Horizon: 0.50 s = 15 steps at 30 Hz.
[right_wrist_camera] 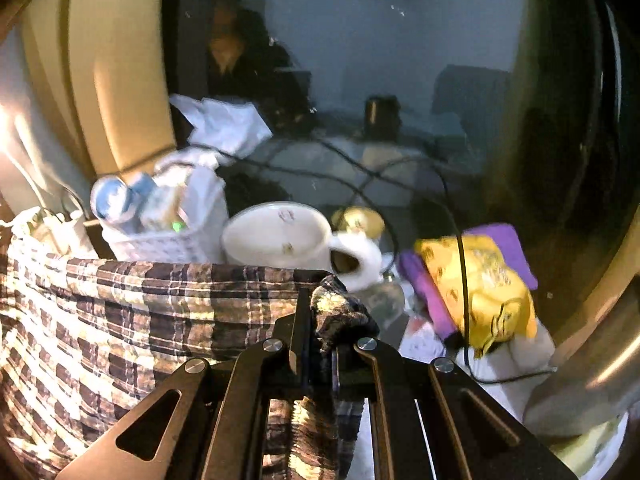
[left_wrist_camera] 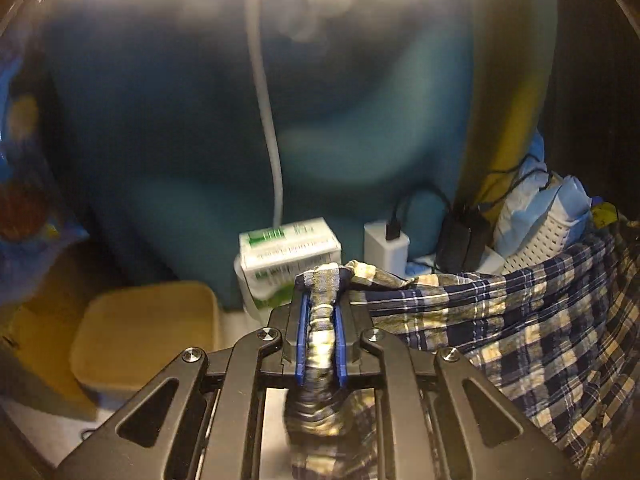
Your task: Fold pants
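The left gripper (left_wrist_camera: 322, 300) is clamped tight on a bunched edge of the plaid pants (left_wrist_camera: 520, 332); the cloth fills the narrow gap between its blue pads (left_wrist_camera: 303, 340) and pokes out past the tips at 12 o'clock. From that pinch the fabric stretches away toward 3 o'clock and hangs down toward 5 o'clock.

In the right wrist view, the right gripper (right_wrist_camera: 324, 320) is likewise closed on a wad of the pants (right_wrist_camera: 120, 312), with a dark knot of cloth bulging over its tips toward 1 o'clock. The taut upper edge of the garment runs from there toward 9 o'clock, and the rest drapes toward 7 o'clock.

Behind the left gripper, at 12 o'clock, stands a green-and-white carton (left_wrist_camera: 288, 256), with a white charger block (left_wrist_camera: 386, 246) at 1 o'clock and a wooden-lidded box (left_wrist_camera: 148, 332) at 9 o'clock. Beyond the right gripper sit a white mug (right_wrist_camera: 280, 236) at 11 o'clock, a white basket (right_wrist_camera: 168, 236) further left, and a yellow snack bag (right_wrist_camera: 480, 280) at 2 o'clock.
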### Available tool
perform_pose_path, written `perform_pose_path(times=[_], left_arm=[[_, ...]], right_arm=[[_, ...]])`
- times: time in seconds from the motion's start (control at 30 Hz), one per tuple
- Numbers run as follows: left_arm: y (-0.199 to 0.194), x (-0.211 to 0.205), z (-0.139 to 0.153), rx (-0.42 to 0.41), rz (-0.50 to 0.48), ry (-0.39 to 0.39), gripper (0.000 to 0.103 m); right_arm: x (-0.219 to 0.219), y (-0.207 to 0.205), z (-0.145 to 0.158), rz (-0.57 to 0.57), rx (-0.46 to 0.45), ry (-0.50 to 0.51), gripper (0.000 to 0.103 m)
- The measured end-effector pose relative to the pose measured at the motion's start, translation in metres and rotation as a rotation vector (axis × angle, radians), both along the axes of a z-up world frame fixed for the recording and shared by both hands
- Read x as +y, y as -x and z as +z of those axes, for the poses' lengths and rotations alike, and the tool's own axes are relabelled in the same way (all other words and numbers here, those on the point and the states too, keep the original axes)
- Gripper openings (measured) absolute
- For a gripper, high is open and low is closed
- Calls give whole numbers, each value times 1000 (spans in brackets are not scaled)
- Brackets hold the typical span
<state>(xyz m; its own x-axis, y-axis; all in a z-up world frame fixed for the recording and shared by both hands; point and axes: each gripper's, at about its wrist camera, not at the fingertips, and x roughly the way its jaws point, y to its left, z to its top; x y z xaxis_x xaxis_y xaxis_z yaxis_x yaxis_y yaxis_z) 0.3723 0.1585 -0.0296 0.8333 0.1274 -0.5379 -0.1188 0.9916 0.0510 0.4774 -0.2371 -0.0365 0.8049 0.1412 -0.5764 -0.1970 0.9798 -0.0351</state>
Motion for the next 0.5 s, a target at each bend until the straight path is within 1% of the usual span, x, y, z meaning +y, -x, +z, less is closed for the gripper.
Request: perform_pose_path(times=[0.03,0.13,0.17,0.2,0.23,0.27,0.3,0.33,0.4,0.47,0.5], left_arm=[[0,1,-2,8,0,9,12],[2,3,-4,22,11,16,19],[3,5,-3,23,18,22,25],[6,8,-2,24,30,26,35],[10,12,0,20,47,36,42],[15,18,3,14,62,51,58],[20,22,5,8,73,65,71],[27,27,8,2,84,78,73],[39,34,13,-2,95,83,74],[54,38,18,1,103,76,74],[63,39,20,1,104,78,74]], right_arm=[[-1,-2,-4,-5,18,-3,7],[0,-5,-11,-10,46,15,7],[1,-5,-14,-11,52,25,7],[2,-5,-15,-13,54,30,7],[2,-5,-15,-20,55,35,7],[2,-4,-16,-26,61,39,7],[2,-4,-15,-29,68,38,7],[1,-2,-14,-27,74,37,9],[2,2,-9,-22,68,40,14],[2,13,-2,-12,53,48,16],[2,20,1,-6,47,53,19]])
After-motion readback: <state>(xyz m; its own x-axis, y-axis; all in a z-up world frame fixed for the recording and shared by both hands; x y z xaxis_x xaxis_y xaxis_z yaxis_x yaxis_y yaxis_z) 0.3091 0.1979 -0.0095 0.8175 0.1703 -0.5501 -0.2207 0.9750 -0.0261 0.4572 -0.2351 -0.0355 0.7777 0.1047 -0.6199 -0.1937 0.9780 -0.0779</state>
